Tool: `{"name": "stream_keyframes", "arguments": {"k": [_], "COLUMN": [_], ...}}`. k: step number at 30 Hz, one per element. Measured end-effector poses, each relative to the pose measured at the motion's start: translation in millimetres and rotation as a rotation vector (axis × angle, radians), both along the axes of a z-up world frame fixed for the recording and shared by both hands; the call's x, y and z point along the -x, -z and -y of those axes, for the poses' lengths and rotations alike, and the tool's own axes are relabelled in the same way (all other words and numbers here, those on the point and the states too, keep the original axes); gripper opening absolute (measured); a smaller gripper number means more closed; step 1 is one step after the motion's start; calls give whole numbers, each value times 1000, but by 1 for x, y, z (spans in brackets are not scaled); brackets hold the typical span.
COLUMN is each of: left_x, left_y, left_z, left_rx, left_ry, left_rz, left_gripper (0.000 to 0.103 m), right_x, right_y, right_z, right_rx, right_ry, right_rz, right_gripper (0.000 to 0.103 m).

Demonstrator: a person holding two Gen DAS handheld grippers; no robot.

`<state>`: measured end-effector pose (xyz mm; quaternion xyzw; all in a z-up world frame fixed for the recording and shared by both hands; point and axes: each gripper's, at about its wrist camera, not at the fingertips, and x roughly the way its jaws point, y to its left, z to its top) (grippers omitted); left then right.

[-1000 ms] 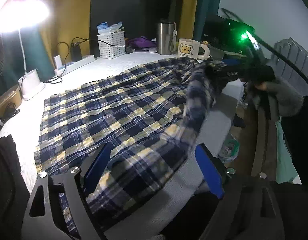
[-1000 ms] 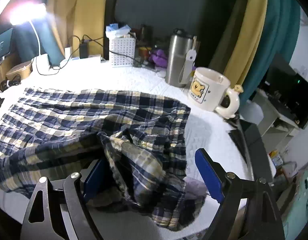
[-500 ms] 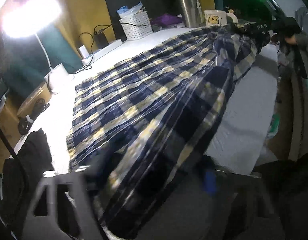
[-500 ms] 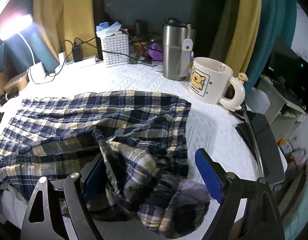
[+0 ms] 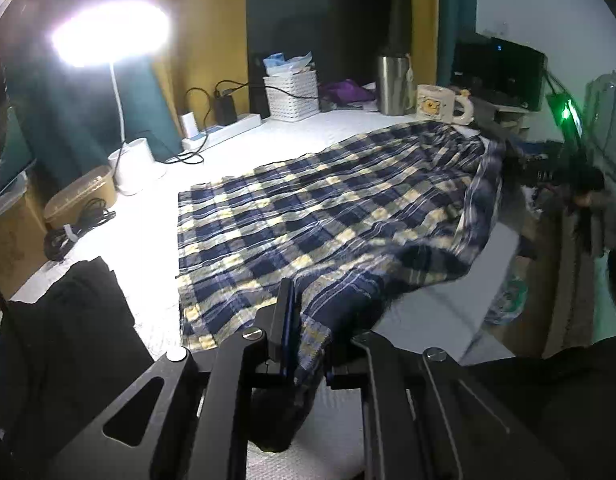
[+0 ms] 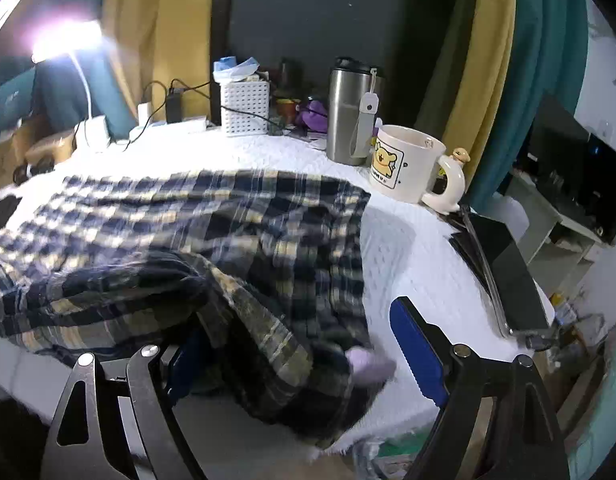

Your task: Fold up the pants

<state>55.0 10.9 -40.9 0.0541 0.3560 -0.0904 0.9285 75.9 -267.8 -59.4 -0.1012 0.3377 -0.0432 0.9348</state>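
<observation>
Blue, yellow and white plaid pants (image 5: 328, 216) lie spread across a white table cover (image 5: 156, 308). My left gripper (image 5: 308, 344) is shut on the near hem of the pants at the table's front edge. In the right wrist view the pants (image 6: 156, 232) are bunched at the waist end, and cloth drapes between the fingers of my right gripper (image 6: 304, 344). Its jaws stand wide apart, with the blue right pad (image 6: 416, 348) clear of the cloth. The right gripper also shows at the far right of the left wrist view (image 5: 548, 172).
At the back stand a bright lamp (image 5: 108, 32), a white basket (image 6: 246, 106), a steel tumbler (image 6: 350, 110) and a bear mug (image 6: 408, 164). A power strip with cables (image 5: 216, 132) lies back left. Dark clothing (image 5: 68, 320) lies near left. A black tablet (image 6: 504, 276) lies at the right edge.
My left gripper has closed on the pants hem and dropped back toward the front edge. The lifted fold has come down, and the right gripper has shifted the waist end slightly.
</observation>
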Motion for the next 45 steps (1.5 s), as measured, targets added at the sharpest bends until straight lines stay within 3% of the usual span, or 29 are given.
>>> {"name": "stream_keyframes", "arguments": {"k": [7,8,9,12,14,16,18,28,40,43,45], "left_x": [-3,-3,-3,-8,-6,-1,5,34,72,80,85], "left_y": [18,20,22,32,33,23,9,-71,-134,-140,-143], "left_z": [-6,-7,-7,-9,-10,-11,-9,-5,31,41,49], "left_rx": [16,14,12,-8,-22,-16,-21,15,8,-3,-23], "left_ry": [-34,-37,-39,-53,-60,-50,-43,-43,49,64,79], "left_rz": [-37,-37,-34,-53,-51,-23,16,227,327,339,347], "left_gripper": [11,11,11,11,11,11,4,3,2,2,2], "right_x": [21,23,25,26,28,30,34,70,112,128,137], "right_y": [21,22,21,21,18,12,3,-62,-86,-92,-95], "right_z": [-4,-5,-6,-7,-9,-13,-15,-19,3,10,13], "right_rx": [57,65,70,72,69,73,74,85,32,15,-3], "right_ry": [-17,-18,-22,-21,-25,-27,-29,-3,53,68,65], "right_rz": [-22,-15,-8,-12,-4,11,32,204,319,358,383], "right_gripper": [87,82,68,42,32,31,31,30,30,22,9]}}
